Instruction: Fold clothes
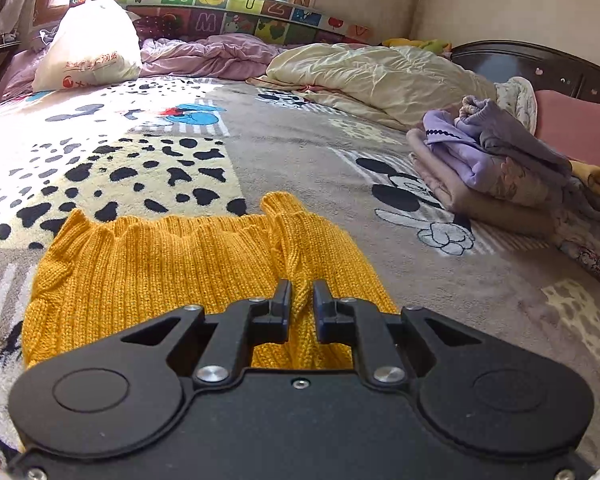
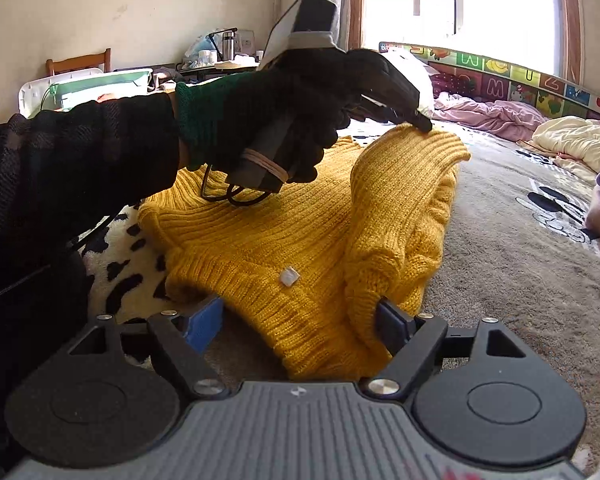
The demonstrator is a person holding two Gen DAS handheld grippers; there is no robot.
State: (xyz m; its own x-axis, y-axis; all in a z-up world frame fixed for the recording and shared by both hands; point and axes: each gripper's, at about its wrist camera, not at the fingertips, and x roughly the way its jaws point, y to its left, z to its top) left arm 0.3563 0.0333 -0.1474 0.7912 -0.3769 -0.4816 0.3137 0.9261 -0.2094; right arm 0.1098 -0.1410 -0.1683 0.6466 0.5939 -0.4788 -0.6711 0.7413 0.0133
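A yellow knit sweater (image 1: 188, 264) lies on the patterned bed blanket (image 1: 300, 160). My left gripper (image 1: 302, 300) is shut on a ridge of the sweater's knit and lifts it. In the right wrist view the left gripper (image 2: 422, 124) pinches the raised top of a fold of the sweater (image 2: 300, 240), held by a gloved hand. My right gripper (image 2: 300, 320) is open, its jaws wide on either side of the sweater's near ribbed edge. The sweater's right part is folded over toward the middle.
A stack of folded purple and beige clothes (image 1: 492, 168) sits on the right of the bed. A crumpled cream quilt (image 1: 380, 80) and a pink one (image 1: 208, 56) lie at the back with a white bag (image 1: 88, 44). A dark headboard (image 1: 540, 64) is far right.
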